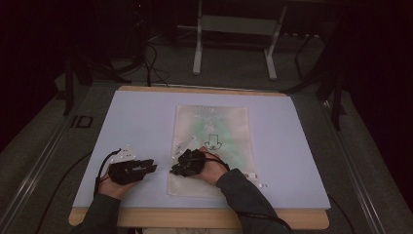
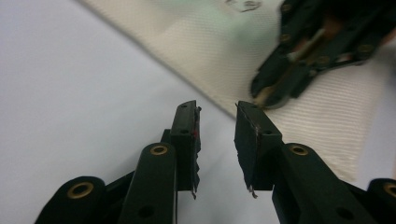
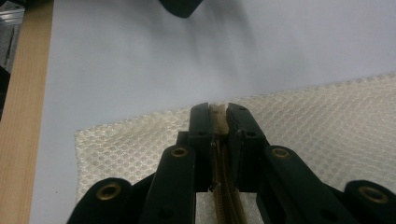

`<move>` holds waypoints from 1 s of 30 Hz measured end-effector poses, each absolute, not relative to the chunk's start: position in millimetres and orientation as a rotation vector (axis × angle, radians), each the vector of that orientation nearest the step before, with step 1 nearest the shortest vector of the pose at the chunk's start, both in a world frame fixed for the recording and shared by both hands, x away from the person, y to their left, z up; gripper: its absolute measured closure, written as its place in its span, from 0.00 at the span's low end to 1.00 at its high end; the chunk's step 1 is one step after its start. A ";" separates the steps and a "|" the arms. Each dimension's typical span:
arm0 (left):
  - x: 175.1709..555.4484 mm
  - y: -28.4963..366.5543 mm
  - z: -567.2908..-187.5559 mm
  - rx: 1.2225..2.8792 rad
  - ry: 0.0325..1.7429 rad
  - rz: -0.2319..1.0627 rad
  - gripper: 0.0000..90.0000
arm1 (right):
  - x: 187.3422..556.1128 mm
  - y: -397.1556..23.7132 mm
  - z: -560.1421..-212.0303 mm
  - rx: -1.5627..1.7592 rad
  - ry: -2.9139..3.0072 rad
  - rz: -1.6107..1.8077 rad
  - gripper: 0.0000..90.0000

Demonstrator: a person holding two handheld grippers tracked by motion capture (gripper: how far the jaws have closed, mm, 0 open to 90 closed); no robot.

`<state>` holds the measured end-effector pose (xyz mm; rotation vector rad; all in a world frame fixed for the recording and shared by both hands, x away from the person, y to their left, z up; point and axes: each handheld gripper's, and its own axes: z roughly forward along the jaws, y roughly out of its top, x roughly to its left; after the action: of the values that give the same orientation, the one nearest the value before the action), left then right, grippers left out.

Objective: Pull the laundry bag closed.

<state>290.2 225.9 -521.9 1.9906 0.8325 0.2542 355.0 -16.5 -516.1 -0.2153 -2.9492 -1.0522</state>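
While pinched at its left edge, cloth [image 3: 327,135] — between right gripper [image 3: 218,116] jaws.

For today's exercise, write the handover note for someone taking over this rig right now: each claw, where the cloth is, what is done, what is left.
Left claw: open, holds nothing, just off the cloth's left edge.
Right claw: shut on a pinched fold at that edge.
Cloth: flat on the white mat, printed side up.
Done: edge gripped by one claw.
Left: probably grip with the left claw, then lift or fold.
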 end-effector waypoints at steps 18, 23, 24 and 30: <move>287.8 207.1 -525.4 2.060 0.705 0.188 0.81 | 358.1 -16.8 -517.8 -0.224 -2.924 -1.060 0.90; 286.4 200.8 -526.2 2.082 0.678 0.191 0.84 | 359.4 -17.4 -518.6 -0.234 -2.909 -1.067 0.90; 286.4 199.9 -526.2 2.084 0.670 0.191 0.85 | 359.4 -17.3 -518.6 -0.237 -2.908 -1.066 0.90; 285.8 193.6 -527.6 2.110 0.629 0.189 0.96 | 360.6 -17.5 -519.1 -0.240 -2.901 -1.071 0.90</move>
<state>285.8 193.6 -527.6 2.1099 0.6291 0.1891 360.6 -17.5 -519.1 -0.2396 -2.9010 -1.0707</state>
